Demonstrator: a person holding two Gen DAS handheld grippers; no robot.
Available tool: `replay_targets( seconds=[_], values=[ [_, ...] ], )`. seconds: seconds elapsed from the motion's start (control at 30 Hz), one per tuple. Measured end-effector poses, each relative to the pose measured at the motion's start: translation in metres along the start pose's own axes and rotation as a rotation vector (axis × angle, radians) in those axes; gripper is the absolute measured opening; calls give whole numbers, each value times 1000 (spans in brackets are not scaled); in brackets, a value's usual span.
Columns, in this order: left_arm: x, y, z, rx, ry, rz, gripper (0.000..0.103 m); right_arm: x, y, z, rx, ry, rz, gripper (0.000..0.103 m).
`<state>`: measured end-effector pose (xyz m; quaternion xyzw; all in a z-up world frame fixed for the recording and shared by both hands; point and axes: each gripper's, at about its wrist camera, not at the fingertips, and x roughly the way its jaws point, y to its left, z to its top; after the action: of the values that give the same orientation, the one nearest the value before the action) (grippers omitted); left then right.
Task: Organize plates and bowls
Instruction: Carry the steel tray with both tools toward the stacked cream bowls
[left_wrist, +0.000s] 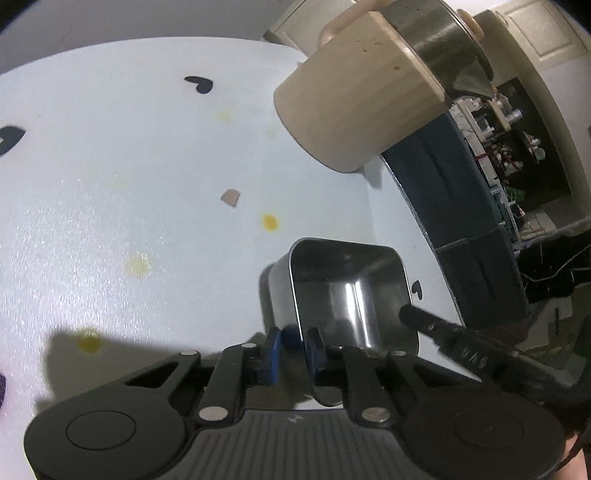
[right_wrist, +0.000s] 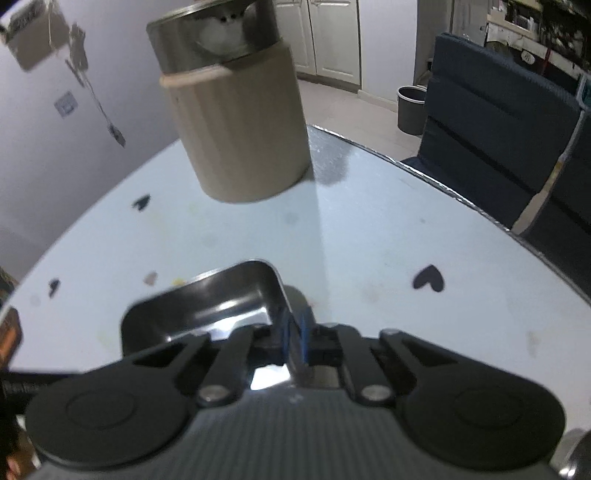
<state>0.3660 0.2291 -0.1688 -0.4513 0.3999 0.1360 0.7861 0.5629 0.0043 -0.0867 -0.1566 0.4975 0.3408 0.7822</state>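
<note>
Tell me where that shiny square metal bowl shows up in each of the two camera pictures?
Left wrist view: the metal bowl sits low and right of centre, its rim pinched by the left gripper.
Right wrist view: it sits low and left of centre, pinched by the right gripper.
Shared landmark: the beige canister.

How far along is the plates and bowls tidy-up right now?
Nothing looks put away yet. In hand: the steel dish is gripped on opposite rims by the left gripper and right gripper, jaws shut on it. Left to do: set it somewhere, perhaps near the beige container on the table.
</note>
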Motion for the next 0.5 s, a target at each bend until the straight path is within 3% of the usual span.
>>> replay_targets(
  seconds=[0.07, 0.23, 0.37, 0.5],
  values=[
    [-1, 0, 1, 17, 1, 6, 15, 4, 2, -5, -33, 10, -19, 7],
    [-9, -15, 2, 124, -30, 75, 12, -1, -1, -16, 42, -27, 5, 6],
    [-21, -25, -1, 195, -54, 48, 11, -16, 2, -34, 45, -40, 1, 4],
    [-30, -32, -11, 206, -21, -14, 10, -50, -1, -54, 102, -97, -2, 3]
  ],
)
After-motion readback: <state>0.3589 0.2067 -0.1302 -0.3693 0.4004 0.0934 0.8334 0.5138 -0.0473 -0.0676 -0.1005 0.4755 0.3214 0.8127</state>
